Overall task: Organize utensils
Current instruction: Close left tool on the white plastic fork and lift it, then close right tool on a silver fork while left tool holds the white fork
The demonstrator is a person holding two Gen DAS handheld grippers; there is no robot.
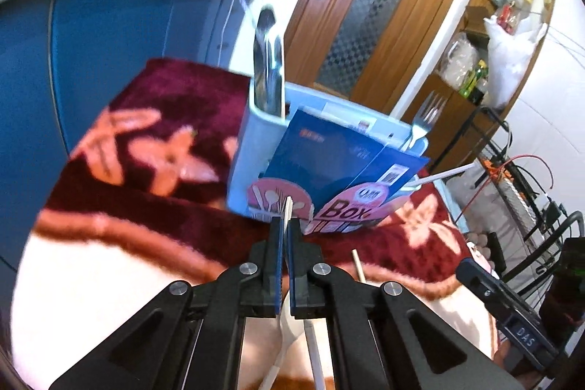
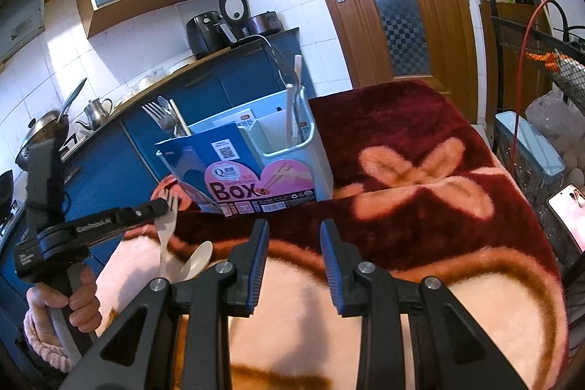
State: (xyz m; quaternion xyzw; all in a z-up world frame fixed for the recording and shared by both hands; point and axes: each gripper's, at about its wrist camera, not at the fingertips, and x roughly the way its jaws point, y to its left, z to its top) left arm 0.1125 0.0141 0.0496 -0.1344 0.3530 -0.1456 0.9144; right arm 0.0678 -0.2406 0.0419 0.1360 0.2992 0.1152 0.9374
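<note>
Our left gripper (image 1: 286, 225) has its jaws clamped together on a pale plastic fork (image 2: 166, 225), pinched just under the tines, so most of the handle hangs free below the grip. Our right gripper (image 2: 294, 236) stands with its jaws apart and nothing between them, just in front of the utensil box (image 2: 292, 156).

That box is our landmark. It stands upright on the plush blanket (image 2: 420, 141), with metal forks (image 2: 155, 114) in its left end and white utensils (image 2: 294, 97) in its right end. The held fork is in front of the box and to its left, near a white spoon (image 2: 195, 260) lying on the blanket.

We judge the grip risky: held so near one end, the fork could swing or slip on the way over. It could also catch the cardboard sleeve (image 2: 234, 178) leaning on the box front and tip the box.
</note>
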